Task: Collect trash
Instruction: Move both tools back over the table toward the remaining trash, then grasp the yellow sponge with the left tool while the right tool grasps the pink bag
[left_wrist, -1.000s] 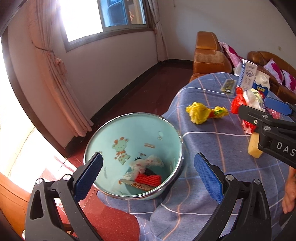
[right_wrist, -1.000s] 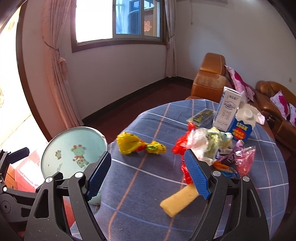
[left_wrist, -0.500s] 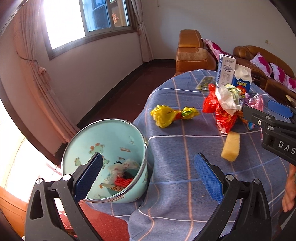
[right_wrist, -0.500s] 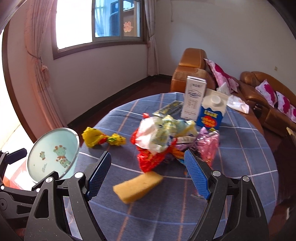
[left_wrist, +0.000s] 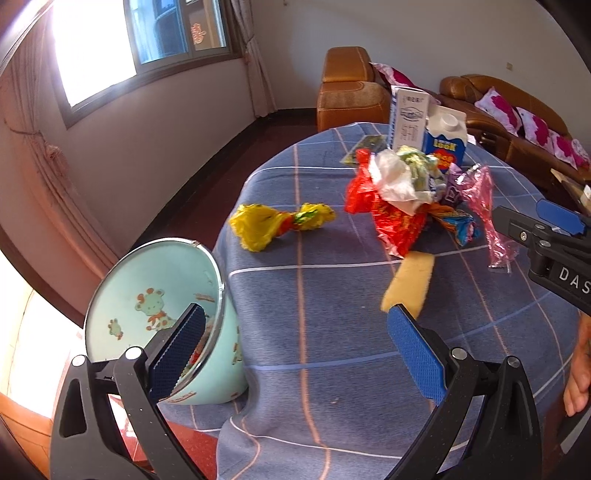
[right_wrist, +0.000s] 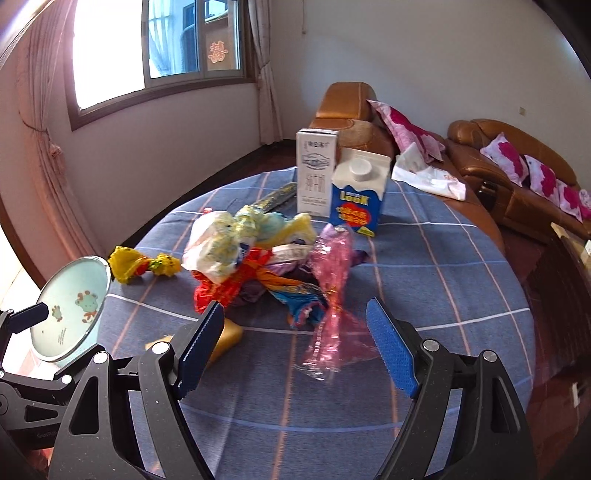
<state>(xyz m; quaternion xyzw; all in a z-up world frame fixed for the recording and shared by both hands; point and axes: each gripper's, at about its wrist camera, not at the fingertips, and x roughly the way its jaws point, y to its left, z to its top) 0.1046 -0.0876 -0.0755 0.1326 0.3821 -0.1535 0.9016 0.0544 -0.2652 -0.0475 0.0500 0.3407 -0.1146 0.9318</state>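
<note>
A light blue bin (left_wrist: 155, 295) with cartoon animals stands beside the table's left edge, some trash inside; it also shows in the right wrist view (right_wrist: 70, 310). On the blue checked tablecloth (left_wrist: 332, 350) lie a yellow wrapper (left_wrist: 266, 225), a heap of red, white and coloured wrappers (left_wrist: 399, 199), a pink cellophane wrapper (right_wrist: 332, 295) and a yellow sponge (left_wrist: 410, 284). My left gripper (left_wrist: 295, 354) is open and empty over the table's near left. My right gripper (right_wrist: 295, 350) is open and empty, just in front of the pink wrapper.
Two cartons, one white (right_wrist: 316, 173) and one blue (right_wrist: 358, 195), stand at the table's far side beside a flat dark packet (right_wrist: 277, 195). Brown sofas with pink cushions (right_wrist: 517, 166) stand behind. A window (right_wrist: 166, 44) and curtains line the left wall.
Both grippers have swung right, away from the bin and toward the heap of wrappers. The bin has slid to the left in both views. Both stay open.
</note>
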